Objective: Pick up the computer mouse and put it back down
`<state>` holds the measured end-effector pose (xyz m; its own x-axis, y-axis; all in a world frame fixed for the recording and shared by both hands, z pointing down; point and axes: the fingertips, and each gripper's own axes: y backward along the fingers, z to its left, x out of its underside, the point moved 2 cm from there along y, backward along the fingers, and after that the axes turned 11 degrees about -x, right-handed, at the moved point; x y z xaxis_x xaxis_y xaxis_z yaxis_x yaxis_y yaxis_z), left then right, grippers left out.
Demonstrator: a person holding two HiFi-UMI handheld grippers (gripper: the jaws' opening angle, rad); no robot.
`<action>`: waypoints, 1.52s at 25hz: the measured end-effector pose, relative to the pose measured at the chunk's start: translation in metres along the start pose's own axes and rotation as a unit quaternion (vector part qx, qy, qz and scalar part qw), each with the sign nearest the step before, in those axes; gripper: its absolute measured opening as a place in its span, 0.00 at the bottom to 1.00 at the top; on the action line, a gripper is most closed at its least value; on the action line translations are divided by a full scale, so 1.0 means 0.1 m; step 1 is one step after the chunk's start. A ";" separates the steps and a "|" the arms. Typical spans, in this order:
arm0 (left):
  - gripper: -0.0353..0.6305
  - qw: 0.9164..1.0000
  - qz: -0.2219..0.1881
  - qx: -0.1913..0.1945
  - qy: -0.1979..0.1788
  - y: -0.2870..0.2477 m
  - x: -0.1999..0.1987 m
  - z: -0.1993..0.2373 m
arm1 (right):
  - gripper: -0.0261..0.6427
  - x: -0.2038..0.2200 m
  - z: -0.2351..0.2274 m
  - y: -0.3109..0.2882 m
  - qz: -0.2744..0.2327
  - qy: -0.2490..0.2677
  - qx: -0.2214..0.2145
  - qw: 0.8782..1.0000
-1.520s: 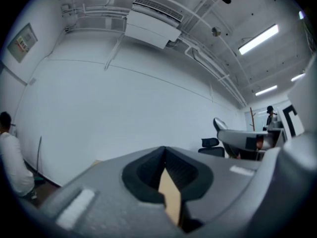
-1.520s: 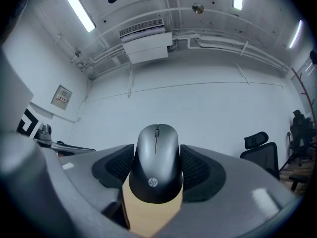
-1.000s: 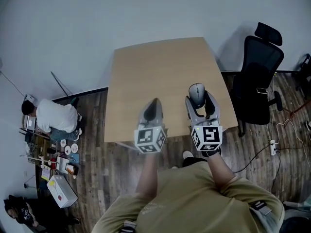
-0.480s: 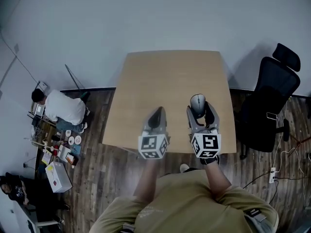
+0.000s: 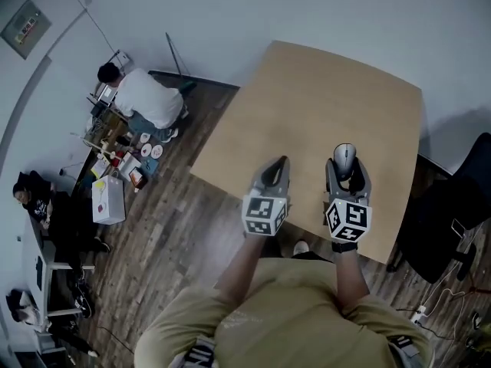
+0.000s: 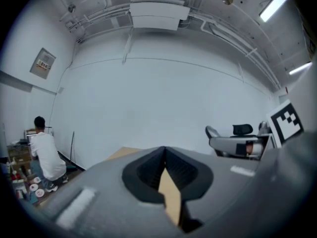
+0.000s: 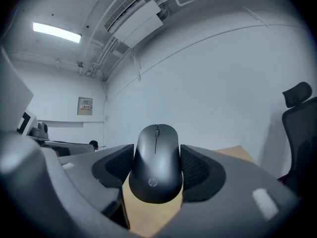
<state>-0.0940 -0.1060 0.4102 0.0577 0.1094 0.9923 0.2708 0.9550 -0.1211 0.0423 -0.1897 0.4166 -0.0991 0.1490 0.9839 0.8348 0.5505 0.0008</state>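
Observation:
A dark grey computer mouse sits between the pads of my right gripper, which is shut on its sides. It hangs just above the tan table. In the head view the mouse shows between the right gripper's jaws near the table's front right edge. My left gripper is beside it on the left, over the front edge, jaws together at the tips and empty. In the left gripper view the left gripper shows only a thin slit with table behind it.
A black office chair stands right of the table. On the wooden floor to the left a person in a white shirt sits among small items, with a white box nearby. Another person sits at the far left.
The head view has swung, so the table now lies slanted to the upper right. Both grippers have shifted together, the mouse staying between the right jaws. The left jaws stay closed.

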 end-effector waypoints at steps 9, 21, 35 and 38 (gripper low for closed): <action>0.06 0.999 -0.010 -0.034 0.002 -0.35 -0.10 0.74 | 0.48 0.11 0.10 -1.04 0.017 -0.009 -0.034 0.999; 0.06 0.996 0.026 -0.069 0.043 -1.23 0.07 1.88 | 0.48 0.53 0.39 -2.40 0.093 0.002 -0.073 0.993; 0.06 0.988 0.092 -0.094 0.079 -1.99 0.80 3.12 | 0.48 1.62 0.60 -4.12 0.203 -0.021 -0.077 0.976; 0.06 0.986 0.105 -0.095 0.088 -2.12 0.97 3.28 | 0.48 1.85 0.54 -4.43 0.227 -0.016 -0.072 0.971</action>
<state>-0.4607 -0.2076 0.5399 0.2932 0.2346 0.9268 0.4095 0.8452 -0.3435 -0.3752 -0.3614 0.5881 0.2816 0.3768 0.8825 0.8629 0.3027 -0.4046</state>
